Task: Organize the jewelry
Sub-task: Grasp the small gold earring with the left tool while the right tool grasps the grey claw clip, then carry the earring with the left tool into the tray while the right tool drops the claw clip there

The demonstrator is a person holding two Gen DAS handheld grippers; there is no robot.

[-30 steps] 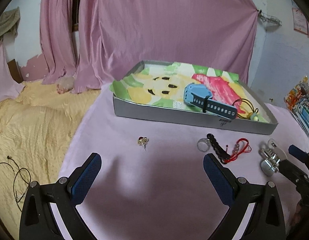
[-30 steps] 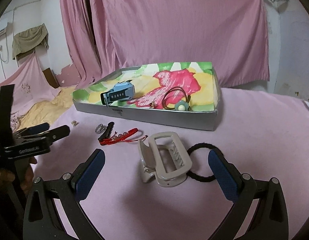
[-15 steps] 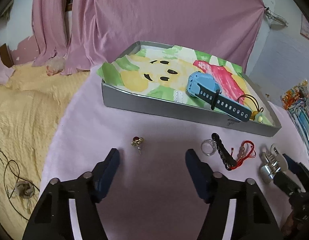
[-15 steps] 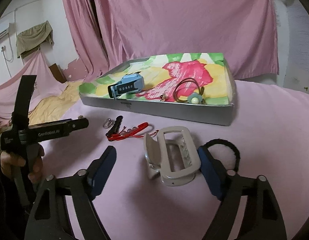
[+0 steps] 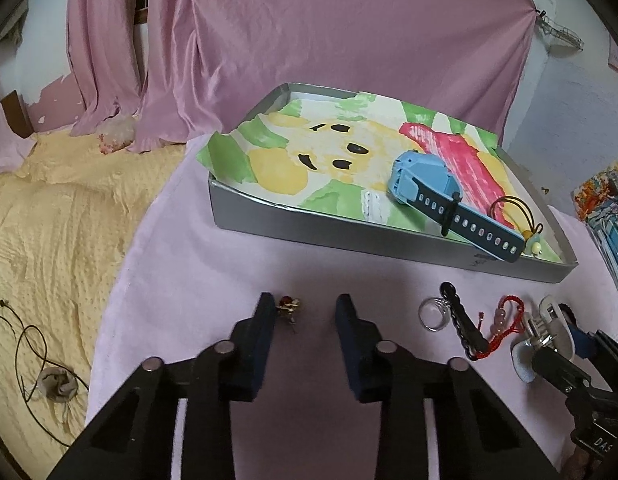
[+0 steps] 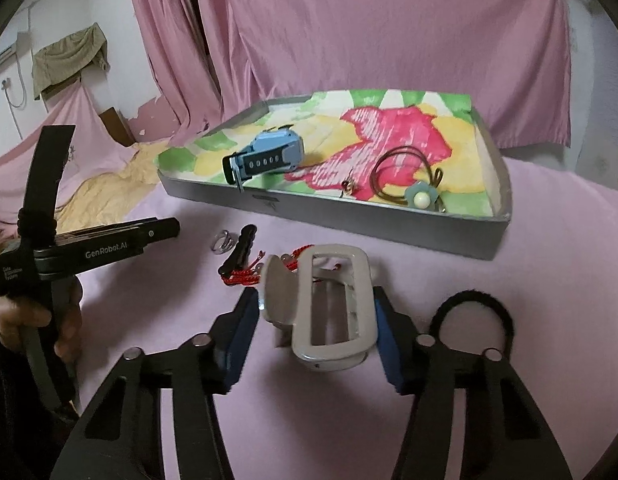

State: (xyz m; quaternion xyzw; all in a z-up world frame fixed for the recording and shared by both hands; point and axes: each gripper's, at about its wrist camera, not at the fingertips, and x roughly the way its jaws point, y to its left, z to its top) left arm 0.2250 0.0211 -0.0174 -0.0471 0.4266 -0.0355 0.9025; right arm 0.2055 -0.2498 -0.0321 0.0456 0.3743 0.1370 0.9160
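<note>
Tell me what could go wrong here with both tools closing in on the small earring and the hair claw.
The earring sits off-centre, by the left tool's left finger, so a close might nudge it away. The hair claw lies tilted, touching the red cord bracelet; the right tool could twist it or drag the cord.

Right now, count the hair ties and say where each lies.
2. A black hair tie lies on the pink cloth right of the right gripper; a brown hair tie with a flower bead lies inside the tray.

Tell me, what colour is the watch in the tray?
Light blue with a dark strap, clearest in the left wrist view.
</note>
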